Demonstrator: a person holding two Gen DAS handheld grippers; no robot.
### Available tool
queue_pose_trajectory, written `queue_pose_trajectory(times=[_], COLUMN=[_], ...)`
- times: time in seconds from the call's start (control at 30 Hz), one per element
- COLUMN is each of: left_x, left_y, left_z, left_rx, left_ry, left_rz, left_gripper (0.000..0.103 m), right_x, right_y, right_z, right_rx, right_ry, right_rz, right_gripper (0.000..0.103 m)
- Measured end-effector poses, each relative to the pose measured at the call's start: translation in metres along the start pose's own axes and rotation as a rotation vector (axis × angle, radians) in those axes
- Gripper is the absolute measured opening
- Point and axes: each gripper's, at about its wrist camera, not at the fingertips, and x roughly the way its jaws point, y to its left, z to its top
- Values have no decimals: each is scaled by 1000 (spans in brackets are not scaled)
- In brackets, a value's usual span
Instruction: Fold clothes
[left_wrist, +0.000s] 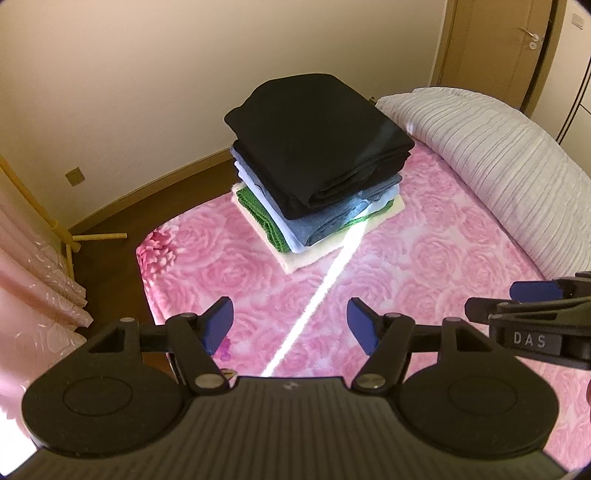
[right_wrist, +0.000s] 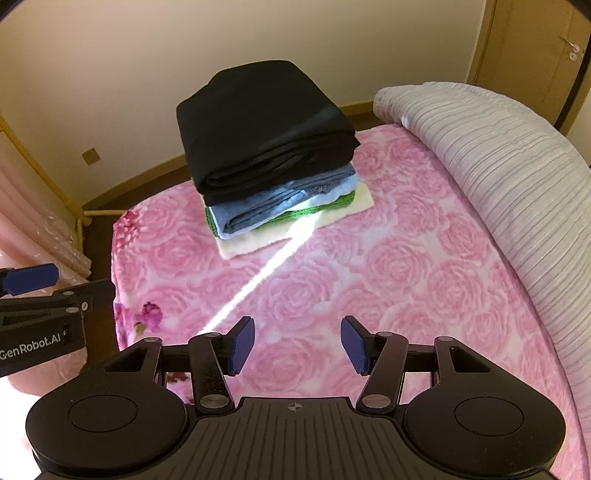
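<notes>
Clothes are seen already folded in one stack (left_wrist: 317, 173), a black garment (left_wrist: 314, 133) on top, set on the pink bedspread (left_wrist: 388, 280) at 12 o'clock from both grippers. No unfolded piece is shown, so the task is judged nearly or fully done. The left gripper (left_wrist: 291, 325) and right gripper (right_wrist: 297, 345) are held level above the bedspread, well apart from the stack, jaws spread wide and empty.

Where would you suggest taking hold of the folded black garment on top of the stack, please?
Grip the black garment at its near folded edge, coming from the front over the pink blanket. That rounded fold overhangs the grey garment below and faces both open grippers, giving the fingers a thick lip to pinch.
</notes>
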Motion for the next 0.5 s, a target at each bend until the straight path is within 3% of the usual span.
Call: queue_pose_trajectory(times=[0.5], left_x=[20], left_y=[-18], left_z=[2], left_rx=[-6], left_ry=[18], left_rz=[25], left_gripper=[65], right_x=[20], right_y=[-24], right_z=[10], right_rx=[2], right_ry=[19], right_rz=[19], right_gripper=[56])
